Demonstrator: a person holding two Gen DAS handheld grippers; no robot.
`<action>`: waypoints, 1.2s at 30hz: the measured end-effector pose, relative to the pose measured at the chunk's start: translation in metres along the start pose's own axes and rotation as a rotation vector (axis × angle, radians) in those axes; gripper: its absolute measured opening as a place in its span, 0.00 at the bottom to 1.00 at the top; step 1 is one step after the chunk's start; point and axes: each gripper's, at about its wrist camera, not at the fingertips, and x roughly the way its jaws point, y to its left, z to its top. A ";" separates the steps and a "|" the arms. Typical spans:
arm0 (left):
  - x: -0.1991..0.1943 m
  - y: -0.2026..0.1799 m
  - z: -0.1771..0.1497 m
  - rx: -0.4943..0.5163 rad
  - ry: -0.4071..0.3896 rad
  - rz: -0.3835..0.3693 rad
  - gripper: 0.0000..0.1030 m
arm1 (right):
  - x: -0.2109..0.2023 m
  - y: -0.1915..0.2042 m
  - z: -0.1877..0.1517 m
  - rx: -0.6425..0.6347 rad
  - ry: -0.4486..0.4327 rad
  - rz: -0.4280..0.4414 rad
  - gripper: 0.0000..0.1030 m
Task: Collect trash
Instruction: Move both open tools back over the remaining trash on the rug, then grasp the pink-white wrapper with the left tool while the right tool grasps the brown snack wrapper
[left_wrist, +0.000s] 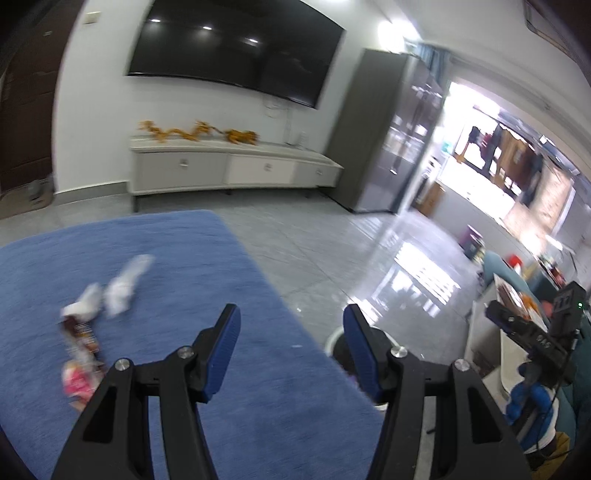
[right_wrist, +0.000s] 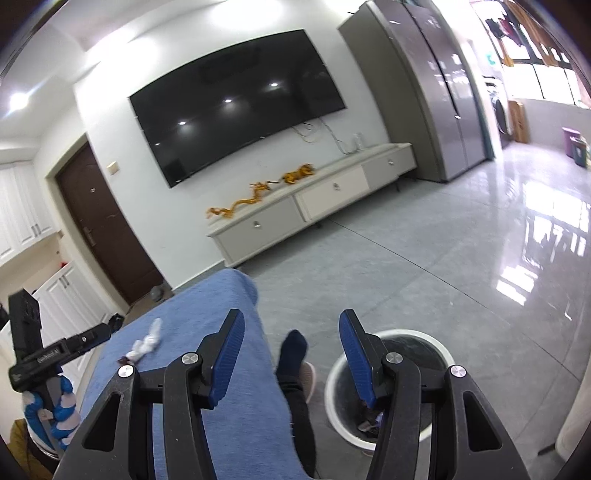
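On the blue table cloth (left_wrist: 184, 266) lie white crumpled tissues (left_wrist: 122, 288), a brown wrapper (left_wrist: 79, 336) and a pink wrapper (left_wrist: 77, 384), all blurred. My left gripper (left_wrist: 291, 317) hangs open above the cloth's right part, to the right of that trash, with nothing between its fingers. My right gripper (right_wrist: 291, 319) is open and empty too, above the gap between the table cloth (right_wrist: 207, 332) and a white-rimmed bin (right_wrist: 439, 347) with a black liner. The tissues (right_wrist: 147, 341) show small on the cloth to its left. Some scraps (right_wrist: 369, 421) lie in the bin.
A person's dark-socked foot in a slipper (right_wrist: 295, 354) stands on the grey tiled floor between table and bin. A low white TV cabinet (right_wrist: 314, 210) and a wall TV (right_wrist: 236, 114) are beyond. The bin's rim (left_wrist: 332, 339) peeks past the table's right edge.
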 end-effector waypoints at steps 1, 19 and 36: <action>-0.007 0.010 -0.002 -0.013 -0.014 0.018 0.54 | 0.000 0.006 0.001 -0.010 -0.001 0.009 0.50; -0.092 0.151 -0.049 -0.233 -0.121 0.257 0.63 | 0.044 0.118 0.004 -0.182 0.060 0.204 0.50; -0.007 0.177 -0.089 -0.245 0.092 0.247 0.63 | 0.151 0.197 -0.051 -0.286 0.338 0.343 0.50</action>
